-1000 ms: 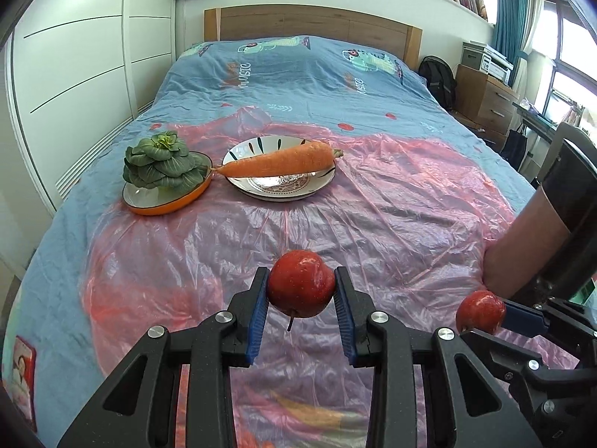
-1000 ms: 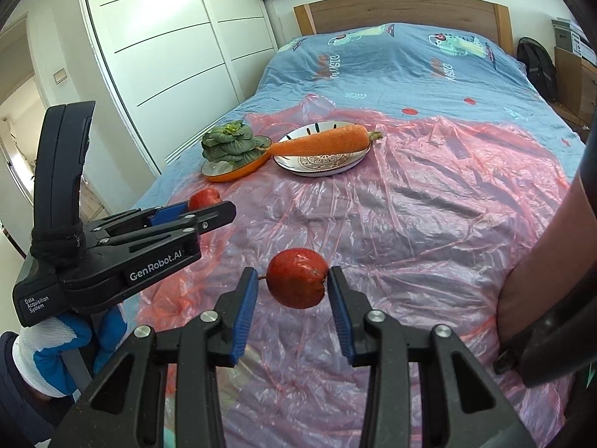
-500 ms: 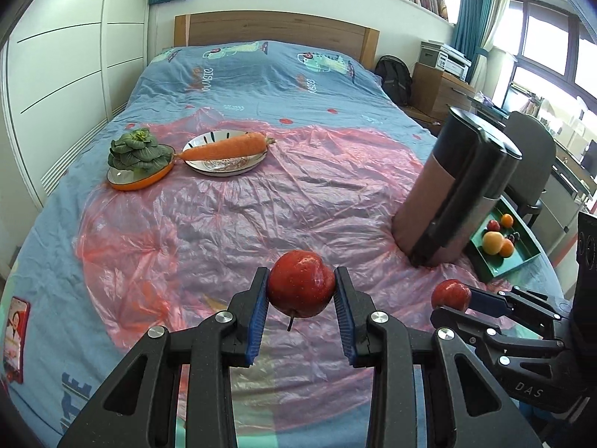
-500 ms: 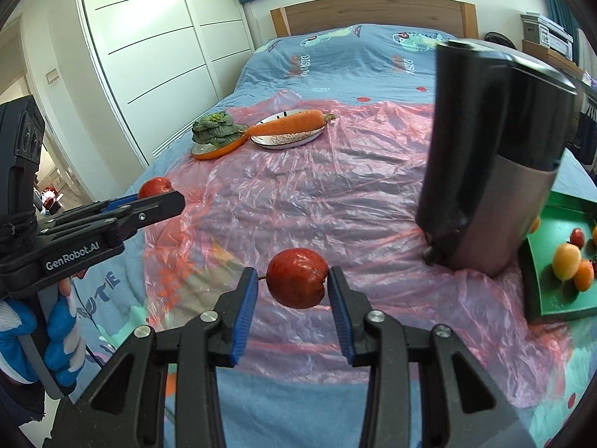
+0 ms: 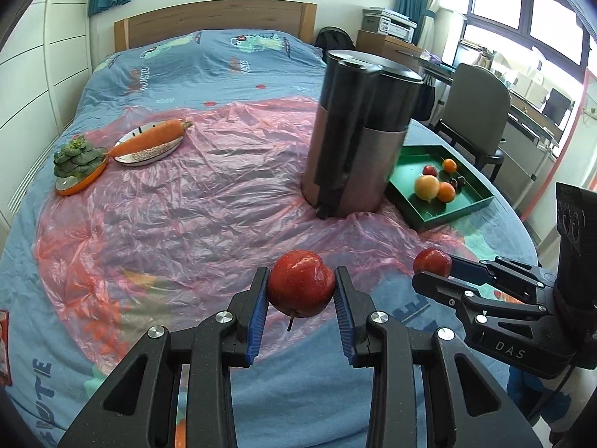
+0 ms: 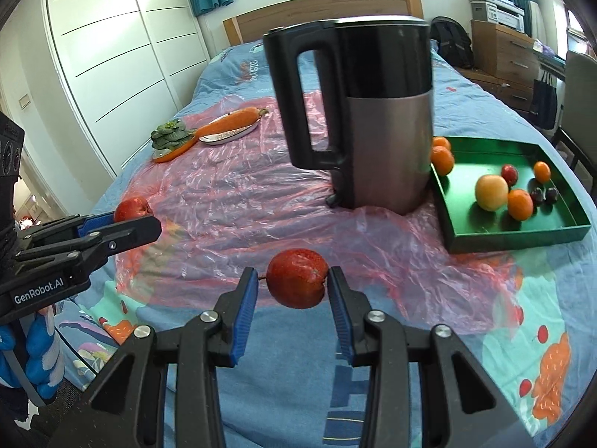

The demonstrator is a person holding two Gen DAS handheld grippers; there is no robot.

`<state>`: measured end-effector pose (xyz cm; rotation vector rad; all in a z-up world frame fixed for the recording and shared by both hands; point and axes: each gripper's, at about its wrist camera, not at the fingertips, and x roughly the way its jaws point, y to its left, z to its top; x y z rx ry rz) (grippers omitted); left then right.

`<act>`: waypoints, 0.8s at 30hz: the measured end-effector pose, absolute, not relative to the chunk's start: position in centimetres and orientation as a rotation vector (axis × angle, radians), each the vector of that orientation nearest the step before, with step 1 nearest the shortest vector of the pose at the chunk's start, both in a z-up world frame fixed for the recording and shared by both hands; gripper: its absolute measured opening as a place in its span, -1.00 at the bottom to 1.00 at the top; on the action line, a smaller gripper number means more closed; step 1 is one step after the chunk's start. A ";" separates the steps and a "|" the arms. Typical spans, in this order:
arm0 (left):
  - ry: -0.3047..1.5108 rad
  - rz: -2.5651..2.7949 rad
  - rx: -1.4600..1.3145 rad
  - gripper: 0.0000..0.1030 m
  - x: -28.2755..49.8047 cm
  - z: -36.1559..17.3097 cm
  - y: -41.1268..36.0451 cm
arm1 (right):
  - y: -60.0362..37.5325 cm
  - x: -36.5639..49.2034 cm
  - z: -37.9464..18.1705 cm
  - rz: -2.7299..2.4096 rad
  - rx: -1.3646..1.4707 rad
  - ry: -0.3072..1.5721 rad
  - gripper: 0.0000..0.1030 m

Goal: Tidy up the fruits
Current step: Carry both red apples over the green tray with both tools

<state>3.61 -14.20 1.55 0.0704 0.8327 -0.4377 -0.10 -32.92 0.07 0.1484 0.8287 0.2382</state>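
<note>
We held a red apple (image 5: 300, 283) clamped between the blue pads of the left gripper (image 5: 301, 298), low in the centre of the left wrist view, its stem hanging down. The right gripper (image 6: 293, 295) likewise had its jaws closed on a second red apple (image 6: 296, 283), low in the centre of the right wrist view, with the stem pointing toward the left pad. Both apples hung in the air above the near edge of the bed (image 5: 231, 59), over a pink plastic sheet (image 5: 186, 201) spread on the blue cover. In the right wrist view a black and silver kettle (image 6: 373, 119) stood upper centre on the sheet, and just to its right lay a green tray (image 6: 518, 231) holding oranges, a yellow fruit and a few small dark ones. At the upper left of that view a carrot (image 6: 231, 121) lay across a plate (image 6: 224, 136), beside a leafy green vegetable (image 6: 169, 136) on an orange dish.
</note>
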 end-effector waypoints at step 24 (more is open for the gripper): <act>0.836 -0.721 0.292 -0.43 12.4 0.8 -40.6 | -57.2 7.0 -3.1 -0.129 0.303 0.746 0.28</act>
